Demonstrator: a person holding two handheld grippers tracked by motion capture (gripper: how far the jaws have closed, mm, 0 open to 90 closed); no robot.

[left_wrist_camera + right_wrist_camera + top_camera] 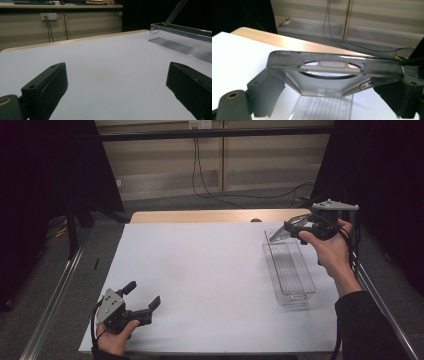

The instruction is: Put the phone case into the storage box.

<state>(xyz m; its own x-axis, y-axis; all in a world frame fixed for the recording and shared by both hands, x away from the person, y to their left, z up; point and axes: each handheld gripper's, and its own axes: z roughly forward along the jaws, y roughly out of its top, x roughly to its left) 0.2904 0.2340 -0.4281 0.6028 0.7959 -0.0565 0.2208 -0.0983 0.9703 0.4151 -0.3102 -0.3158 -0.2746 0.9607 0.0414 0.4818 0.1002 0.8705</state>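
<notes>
While the right gripper (295, 227) hangs over the far end of the clear tray (295, 295), its jaws clamp a translucent phone case (332, 75) by the two long edges; case sits between the fingers (265, 91), tilted, its camera-cutout end toward the right gripper view's lens, open end pointing down at the tray; case is off the table, above the tray's far end; can't tell if its lower edge touches the rim. Left gripper (142, 302) rests low on the white sheet (210, 280) at the near left corner, jaws spread wide, nothing between them; well apart from tray and case. Count: one phone case; one tray; two grippers; one white sheet over one wooden table (200, 216).
</notes>
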